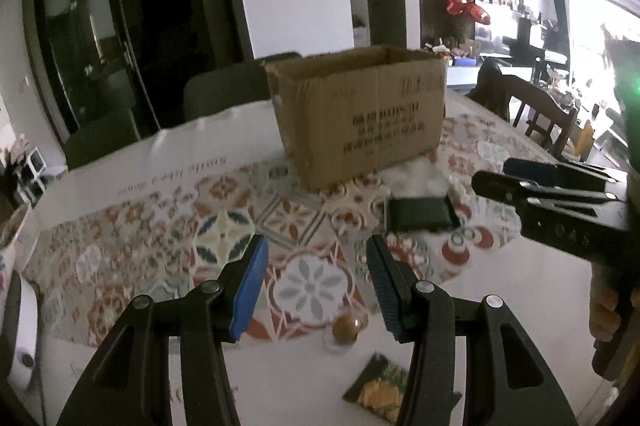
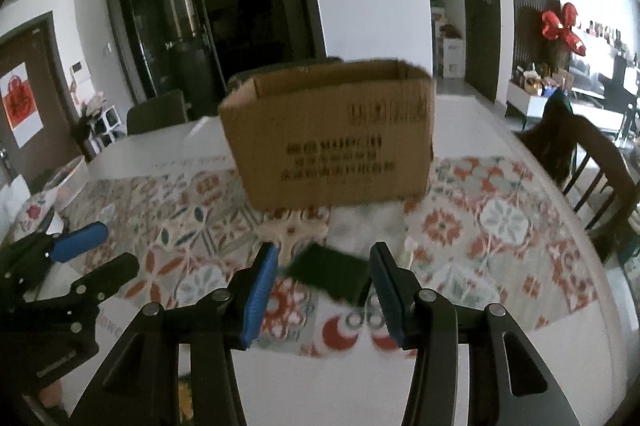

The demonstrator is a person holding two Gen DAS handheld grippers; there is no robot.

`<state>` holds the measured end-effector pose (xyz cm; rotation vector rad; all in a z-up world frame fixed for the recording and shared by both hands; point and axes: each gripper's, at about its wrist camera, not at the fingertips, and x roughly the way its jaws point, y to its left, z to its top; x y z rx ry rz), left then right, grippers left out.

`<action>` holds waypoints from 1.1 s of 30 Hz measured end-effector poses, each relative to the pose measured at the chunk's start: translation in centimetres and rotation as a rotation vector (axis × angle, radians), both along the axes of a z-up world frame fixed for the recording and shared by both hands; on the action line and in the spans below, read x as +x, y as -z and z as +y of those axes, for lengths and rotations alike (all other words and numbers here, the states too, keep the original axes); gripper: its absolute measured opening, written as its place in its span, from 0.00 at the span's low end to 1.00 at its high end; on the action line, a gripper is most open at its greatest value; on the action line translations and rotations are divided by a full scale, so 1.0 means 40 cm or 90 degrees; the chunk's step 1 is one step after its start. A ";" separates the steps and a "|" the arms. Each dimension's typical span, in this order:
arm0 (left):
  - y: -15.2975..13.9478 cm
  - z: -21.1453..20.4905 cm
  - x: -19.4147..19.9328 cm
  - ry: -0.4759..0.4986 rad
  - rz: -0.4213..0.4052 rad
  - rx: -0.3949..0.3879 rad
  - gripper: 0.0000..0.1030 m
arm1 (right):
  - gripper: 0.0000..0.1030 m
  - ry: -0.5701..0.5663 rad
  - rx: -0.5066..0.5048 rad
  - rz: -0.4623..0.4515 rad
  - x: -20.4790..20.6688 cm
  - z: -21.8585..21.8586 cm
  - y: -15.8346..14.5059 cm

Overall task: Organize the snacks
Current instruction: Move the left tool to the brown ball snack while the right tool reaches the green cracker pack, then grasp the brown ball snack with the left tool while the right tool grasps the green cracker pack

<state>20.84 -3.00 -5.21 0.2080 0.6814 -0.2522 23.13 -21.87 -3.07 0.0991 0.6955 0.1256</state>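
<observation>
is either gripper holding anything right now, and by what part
Nothing is held. The left gripper and right gripper are both open above the table; the dark packet lies loose.

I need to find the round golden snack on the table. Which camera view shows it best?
The left wrist view: the round golden snack lies on the patterned tablecloth, beyond the left gripper. The right wrist view doesn't show it.

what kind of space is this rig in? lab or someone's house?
Most likely a home dining area, not a lab: a table with a patterned tablecloth, a wooden dining chair beside it, and a red bow decoration on the far wall. A cardboard box sits on the table.
</observation>
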 end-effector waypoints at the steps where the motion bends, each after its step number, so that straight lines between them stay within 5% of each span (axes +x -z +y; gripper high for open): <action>1: 0.007 0.002 -0.010 -0.001 0.004 0.000 0.49 | 0.47 -0.002 -0.003 0.004 -0.008 0.006 0.007; 22: 0.119 0.057 -0.090 0.179 -0.007 0.074 0.49 | 0.47 -0.115 -0.037 0.101 -0.224 0.208 0.138; 25: 0.130 0.070 -0.084 0.197 -0.008 0.064 0.49 | 0.47 -0.127 -0.034 0.117 -0.231 0.232 0.159; 28: 0.147 0.081 -0.072 0.209 -0.005 0.049 0.49 | 0.60 -0.150 -0.040 0.127 -0.239 0.262 0.180; 33: 0.190 0.085 -0.041 0.225 0.043 0.020 0.51 | 0.60 -0.177 -0.076 0.140 -0.243 0.299 0.212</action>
